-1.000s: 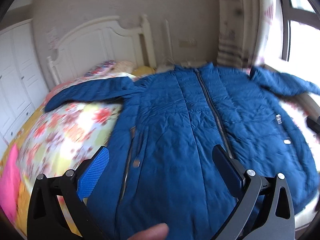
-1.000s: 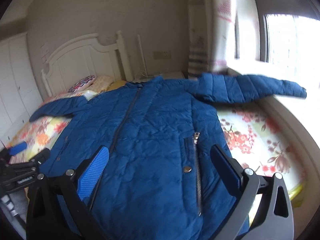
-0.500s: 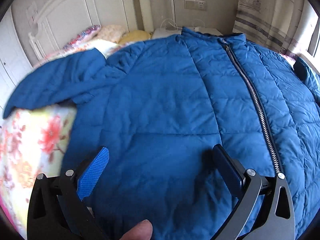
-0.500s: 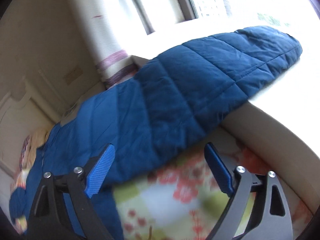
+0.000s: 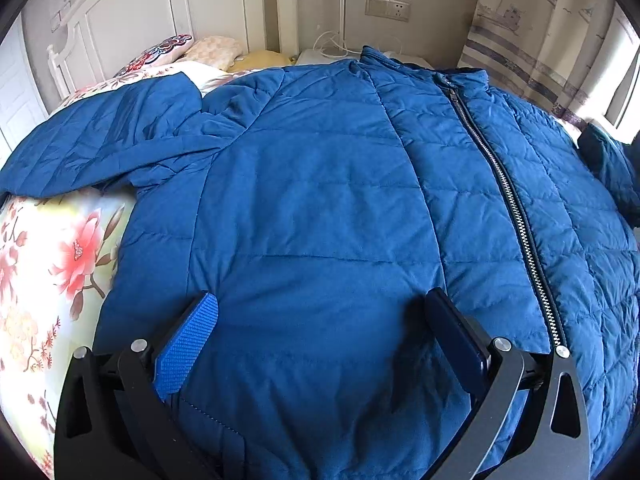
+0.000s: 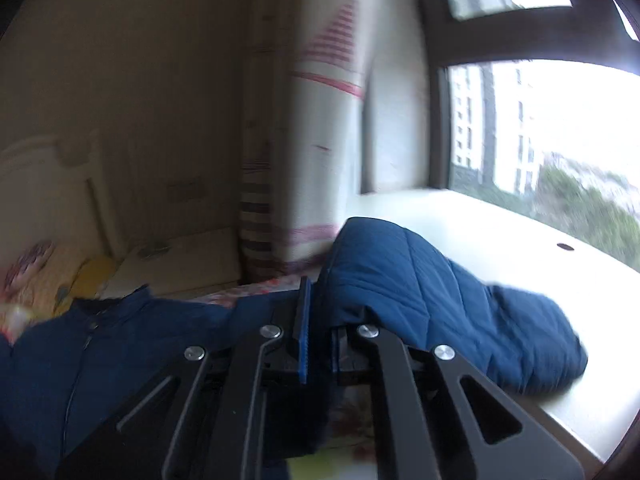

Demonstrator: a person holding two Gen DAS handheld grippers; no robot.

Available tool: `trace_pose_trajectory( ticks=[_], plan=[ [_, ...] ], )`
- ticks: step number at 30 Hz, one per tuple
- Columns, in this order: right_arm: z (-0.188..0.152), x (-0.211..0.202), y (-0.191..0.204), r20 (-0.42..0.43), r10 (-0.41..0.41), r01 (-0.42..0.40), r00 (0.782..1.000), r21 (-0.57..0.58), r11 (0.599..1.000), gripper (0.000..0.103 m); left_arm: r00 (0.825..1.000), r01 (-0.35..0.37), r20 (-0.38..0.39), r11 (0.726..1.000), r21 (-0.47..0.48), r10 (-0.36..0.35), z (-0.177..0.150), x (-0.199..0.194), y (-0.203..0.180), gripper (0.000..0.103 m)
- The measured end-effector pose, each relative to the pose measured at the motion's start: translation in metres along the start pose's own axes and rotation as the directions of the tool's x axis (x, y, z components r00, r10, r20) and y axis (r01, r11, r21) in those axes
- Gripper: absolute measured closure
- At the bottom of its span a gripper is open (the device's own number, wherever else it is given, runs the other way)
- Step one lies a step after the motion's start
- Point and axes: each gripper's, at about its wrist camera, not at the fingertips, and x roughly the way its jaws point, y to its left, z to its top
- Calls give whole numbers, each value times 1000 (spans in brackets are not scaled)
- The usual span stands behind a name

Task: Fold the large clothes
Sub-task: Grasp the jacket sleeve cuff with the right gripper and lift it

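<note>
A large blue quilted jacket (image 5: 320, 208) is spread front-up across the bed (image 5: 52, 264), its zipper (image 5: 508, 196) closed and running up to the collar near the headboard (image 5: 132, 12). One sleeve (image 5: 92, 144) is laid out to the side over the floral bedsheet. The other sleeve (image 6: 440, 300) is seen in the right wrist view, bunched and draped onto the pale window sill (image 6: 520, 248). The left gripper (image 5: 324, 316) is held low over the jacket's lower front with its fingers (image 5: 188, 344) spread wide apart and nothing between them. The right gripper (image 6: 318, 320) is clenched on the sleeve fabric near the sill, its fingers (image 6: 302, 332) drawn close together. Pillows (image 5: 168, 46) are seen at the headboard, and a striped curtain (image 6: 320, 152) hangs beside the window (image 6: 540, 140)
</note>
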Motion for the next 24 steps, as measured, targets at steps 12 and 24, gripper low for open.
trace_pose_trajectory(
  ticks=[12, 24],
  plan=[
    [-127, 20, 218, -532, 302, -532, 791, -355, 769, 52, 1000, 25, 15, 1000, -18, -25, -1, -3, 2, 4],
    [-74, 2, -44, -360, 430, -237, 828, 471, 850, 39, 999, 34, 29, 999, -20, -33, -3, -5, 3, 4]
  ],
)
